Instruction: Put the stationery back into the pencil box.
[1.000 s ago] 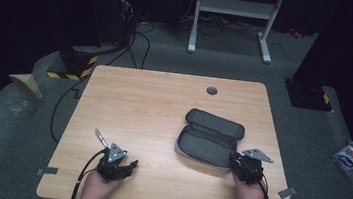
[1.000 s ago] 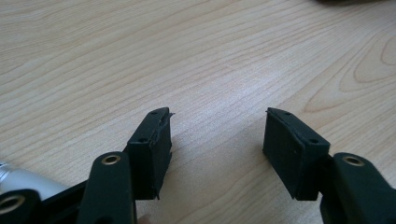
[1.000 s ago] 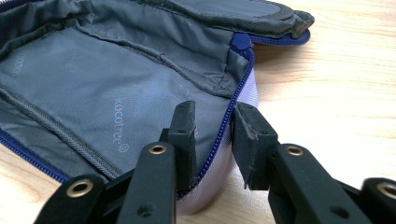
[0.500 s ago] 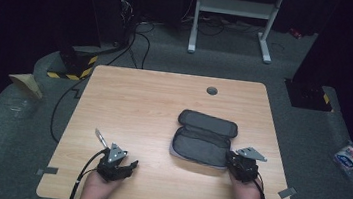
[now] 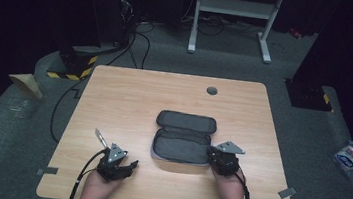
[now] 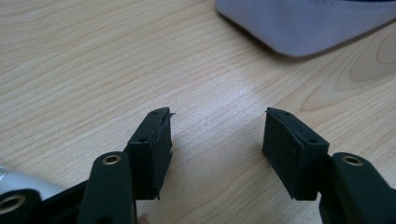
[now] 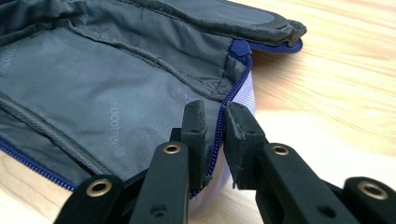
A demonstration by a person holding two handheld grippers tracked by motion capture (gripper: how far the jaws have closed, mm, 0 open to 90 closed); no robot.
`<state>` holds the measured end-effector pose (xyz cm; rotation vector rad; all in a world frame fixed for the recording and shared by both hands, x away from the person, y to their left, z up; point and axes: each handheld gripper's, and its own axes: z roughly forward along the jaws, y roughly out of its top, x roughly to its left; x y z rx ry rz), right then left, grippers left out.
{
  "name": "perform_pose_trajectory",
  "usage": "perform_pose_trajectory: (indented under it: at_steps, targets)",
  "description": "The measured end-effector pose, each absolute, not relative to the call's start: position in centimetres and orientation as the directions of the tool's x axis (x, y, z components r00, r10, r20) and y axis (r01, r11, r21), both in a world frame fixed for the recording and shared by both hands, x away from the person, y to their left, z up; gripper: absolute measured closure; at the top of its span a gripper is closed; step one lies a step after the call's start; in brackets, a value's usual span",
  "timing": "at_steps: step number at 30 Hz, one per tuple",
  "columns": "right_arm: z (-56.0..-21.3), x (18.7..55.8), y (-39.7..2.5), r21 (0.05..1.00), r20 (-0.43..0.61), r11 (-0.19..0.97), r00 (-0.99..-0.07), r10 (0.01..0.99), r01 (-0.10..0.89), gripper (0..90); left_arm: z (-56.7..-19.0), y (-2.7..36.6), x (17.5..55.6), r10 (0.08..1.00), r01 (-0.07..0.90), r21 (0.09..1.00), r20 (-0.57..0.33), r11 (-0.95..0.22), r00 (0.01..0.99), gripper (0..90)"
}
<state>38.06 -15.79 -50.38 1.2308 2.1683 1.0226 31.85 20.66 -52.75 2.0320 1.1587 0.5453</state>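
A dark grey zip case (image 5: pixel 184 135) lies unzipped and spread flat on the wooden table (image 5: pixel 129 99), its pale lilac outer shell showing at the edges (image 6: pixel 299 28). My right gripper (image 5: pixel 221 160) is at the case's right near corner, shut on its blue-zippered rim (image 7: pixel 215 122), one jaw inside on the grey lining (image 7: pixel 93 93) and one outside. My left gripper (image 5: pixel 117 166) rests on the table near the front left, open with nothing between its fingers (image 6: pixel 217 140), a short way left of the case.
A small round grommet (image 5: pixel 211 90) sits in the table near its far edge. Beyond the table are a white metal stand (image 5: pixel 234 15), black equipment with cables (image 5: pixel 107 31) and a yellow-black striped block (image 5: pixel 69 73) on the grey floor.
The case has slid leftward across the table, with the right gripper holding its rim and moving along with it. The left gripper has stayed put.
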Motion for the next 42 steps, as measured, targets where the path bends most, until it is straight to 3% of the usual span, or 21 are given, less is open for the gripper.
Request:
perform_pose_trajectory:
  at_steps: [9,27,42]
  targets:
    - [-50.2,37.7,-13.4,0.781,-0.017,0.354,-0.549,0.836,0.514,75.3,-52.7,20.7,31.8,0.863,0.557,0.761,0.007,-0.332,0.505,42.0]
    - [-50.2,37.1,-12.9,0.784,-0.019,0.354,-0.55,0.835,0.509,72.0,-52.7,20.7,31.9,0.862,0.557,0.761,0.007,-0.334,0.507,42.0]
    - [-48.8,36.8,-14.2,0.816,0.006,0.303,-0.53,0.848,0.493,60.6,-52.7,20.7,31.9,0.862,0.557,0.76,0.008,-0.335,0.507,42.1]
